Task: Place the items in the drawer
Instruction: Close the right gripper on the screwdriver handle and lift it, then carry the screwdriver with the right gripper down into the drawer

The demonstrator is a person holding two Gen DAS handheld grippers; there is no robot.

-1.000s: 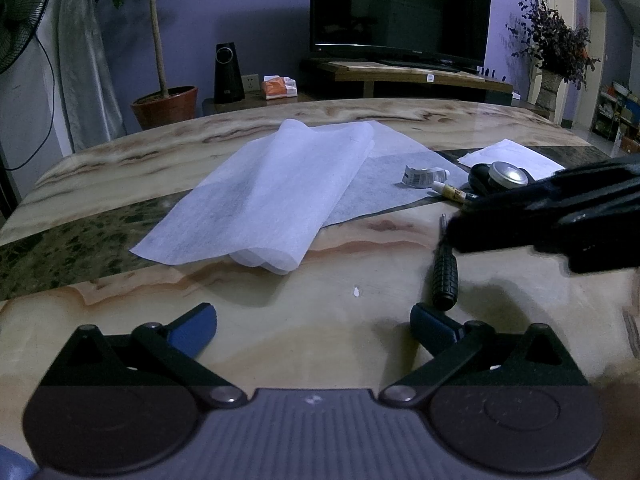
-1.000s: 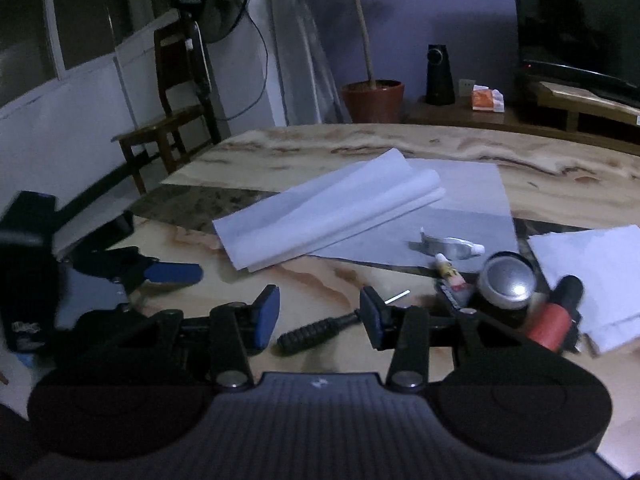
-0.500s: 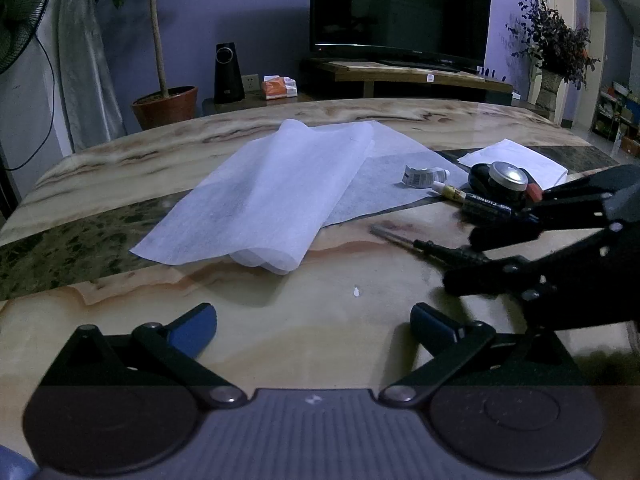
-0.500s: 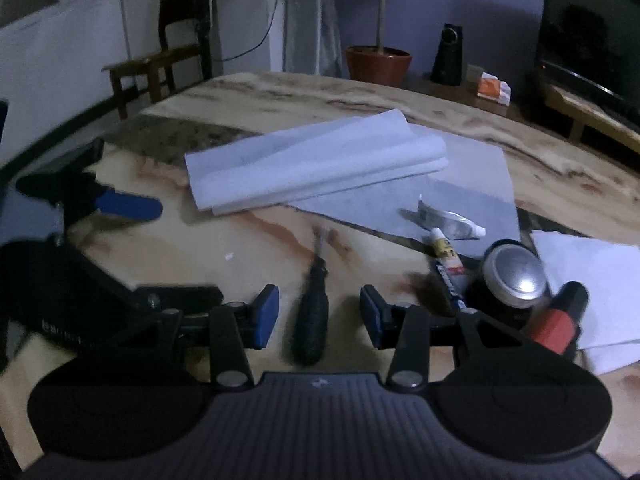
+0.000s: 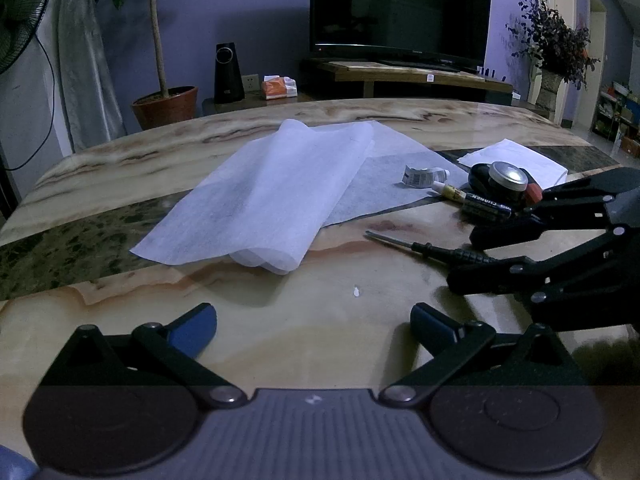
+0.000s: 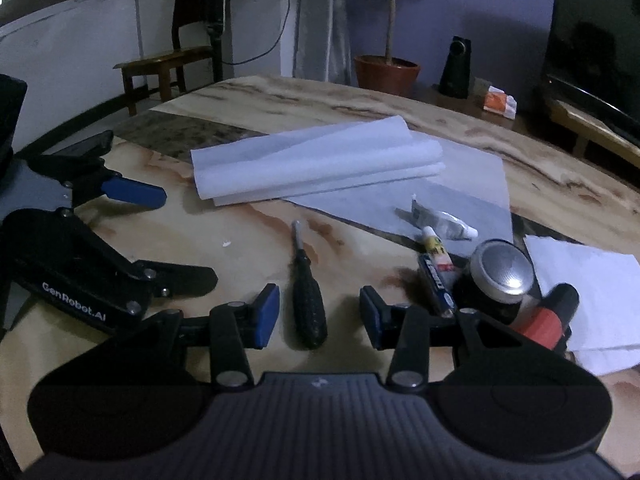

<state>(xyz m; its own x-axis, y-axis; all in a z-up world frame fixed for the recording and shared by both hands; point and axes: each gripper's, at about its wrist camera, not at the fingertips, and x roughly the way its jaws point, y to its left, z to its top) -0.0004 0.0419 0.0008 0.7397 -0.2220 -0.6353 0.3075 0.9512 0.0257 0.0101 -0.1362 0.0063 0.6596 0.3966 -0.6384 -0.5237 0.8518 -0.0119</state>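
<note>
A black-handled screwdriver (image 6: pixel 306 300) lies on the marble table, its handle between the blue pads of my open right gripper (image 6: pixel 318 316), not clamped. In the left wrist view the same screwdriver (image 5: pixel 436 249) lies at the right, with the right gripper's black fingers (image 5: pixel 504 280) on either side of its handle. My left gripper (image 5: pixel 314 328) stands open low over bare table, nothing between its fingers. Right of the screwdriver sit a marker (image 6: pixel 434 272), a squeezed tube (image 6: pixel 440 224), a round black tin with a metal lid (image 6: pixel 500 280) and a red-and-black cylinder (image 6: pixel 548 316). No drawer is in view.
Folded white sheets (image 5: pixel 264 196) cover the table's middle over a flat grey sheet (image 5: pixel 380 184). White paper (image 6: pixel 588 292) lies at the right. Behind the table stand a TV (image 5: pixel 400 10), a potted plant (image 5: pixel 164 104), a speaker and a wooden chair (image 6: pixel 176 56).
My right gripper has swung round and lined up along the screwdriver, moving forward so the handle sits between its pads. The left gripper has stayed still.
</note>
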